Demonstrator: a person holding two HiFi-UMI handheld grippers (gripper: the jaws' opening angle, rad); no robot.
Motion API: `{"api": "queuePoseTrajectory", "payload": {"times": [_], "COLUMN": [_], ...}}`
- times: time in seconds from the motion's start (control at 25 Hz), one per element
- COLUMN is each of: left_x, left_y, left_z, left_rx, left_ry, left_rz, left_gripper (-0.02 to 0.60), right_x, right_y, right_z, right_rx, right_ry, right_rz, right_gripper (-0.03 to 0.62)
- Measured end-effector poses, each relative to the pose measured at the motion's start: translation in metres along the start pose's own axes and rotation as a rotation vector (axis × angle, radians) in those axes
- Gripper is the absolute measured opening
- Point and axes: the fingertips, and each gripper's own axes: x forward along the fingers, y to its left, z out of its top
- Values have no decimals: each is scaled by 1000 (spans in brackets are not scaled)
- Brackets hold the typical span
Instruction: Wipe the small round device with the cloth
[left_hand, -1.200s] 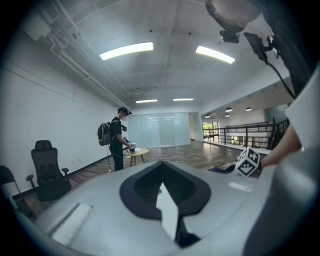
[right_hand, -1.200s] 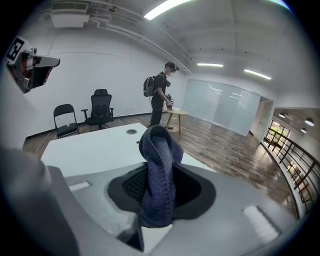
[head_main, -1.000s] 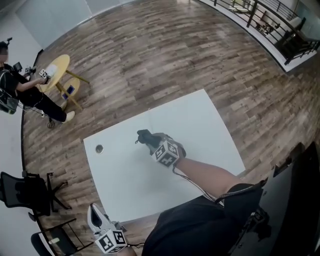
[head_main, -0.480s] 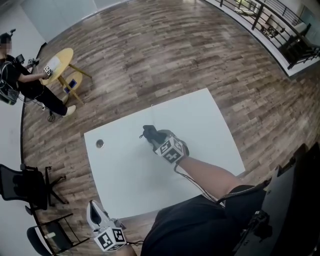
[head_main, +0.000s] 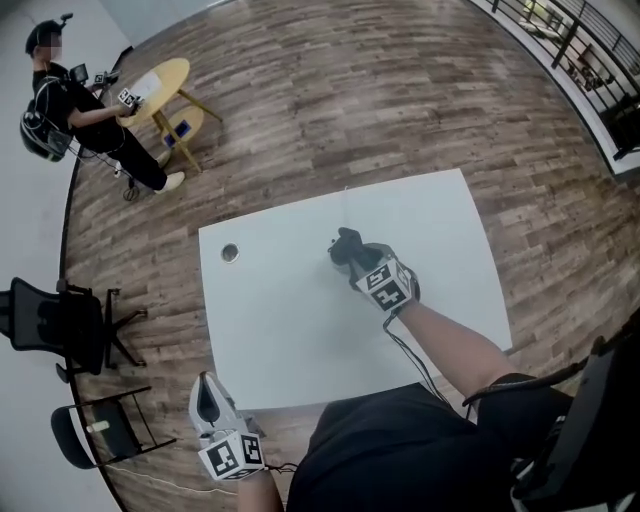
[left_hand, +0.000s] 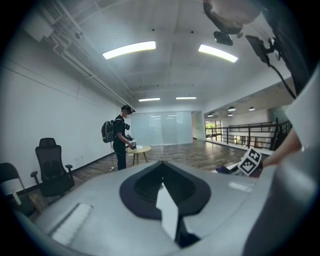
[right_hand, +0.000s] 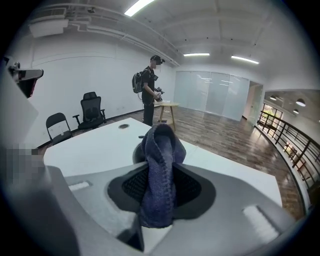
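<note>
My right gripper (head_main: 346, 251) is shut on a dark blue cloth (head_main: 343, 243) over the middle of the white table (head_main: 280, 330). In the right gripper view the folded cloth (right_hand: 159, 150) stands up between the jaws. A grey round thing (right_hand: 136, 151) shows just behind it, mostly hidden. A small round disc (head_main: 230, 253) lies near the table's far left corner. My left gripper (head_main: 207, 398) hangs off the table's near edge, away from both. Its jaws meet at the tip (left_hand: 161, 167) with nothing held.
A person (head_main: 75, 105) stands at a small yellow table (head_main: 165, 80) far to the left. Two black chairs (head_main: 60, 325) (head_main: 100, 430) stand left of the white table. A railing (head_main: 590, 60) runs along the upper right. Wooden floor surrounds the table.
My right gripper has carried the cloth a little to the right across the table. The head view has shifted too. The left gripper has stayed below the table's near edge.
</note>
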Motion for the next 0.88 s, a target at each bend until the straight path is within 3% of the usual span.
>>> {"api": "queuePoseTrajectory", "payload": {"times": [0.4,0.64,0.76,0.88], "left_x": [-2,0,6,10], "left_y": [-6,-9,-12,-14], "left_z": [0,0,0,3], "left_rx": [20,26,21,13], "left_ry": [23,29,22,8], "left_rz": [-2,-13,-24,-26], "left_gripper": [5,5,5,5], "right_x": [7,14,-3,-23], "right_y": [1,20,1,-19], "right_z": [-25,-52,-34,1], "right_rx": [13,40,55,2], "right_ry": [54,130,53,-45], "right_rz": [18,88,15,-54], "right_gripper": [112,112,112,112]}}
